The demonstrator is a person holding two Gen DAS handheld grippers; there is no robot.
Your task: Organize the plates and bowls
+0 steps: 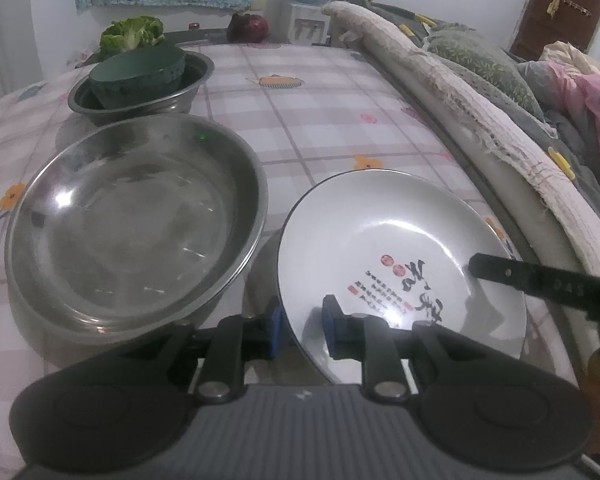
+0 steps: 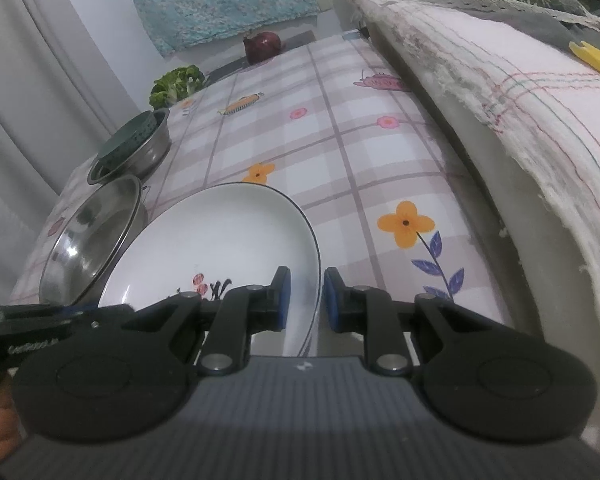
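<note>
A white plate (image 1: 400, 240) with black calligraphy is tilted above the checked tablecloth. My left gripper (image 1: 302, 330) straddles its near left rim, with a pad on each side of the rim. My right gripper (image 2: 304, 300) straddles the plate's (image 2: 220, 240) right rim in the same way; one of its fingers also shows in the left wrist view (image 1: 540, 280). A large steel bowl (image 1: 136, 216) stands left of the plate. Behind it a smaller steel bowl (image 1: 140, 92) holds a dark green bowl (image 1: 138, 76).
Lettuce (image 1: 134, 34) and a red onion (image 1: 248, 26) lie at the table's far edge. A rolled blanket (image 1: 480, 120) and bedding run along the table's right side. A water dispenser (image 1: 312, 0) stands behind. A curtain (image 2: 40, 80) hangs at the left.
</note>
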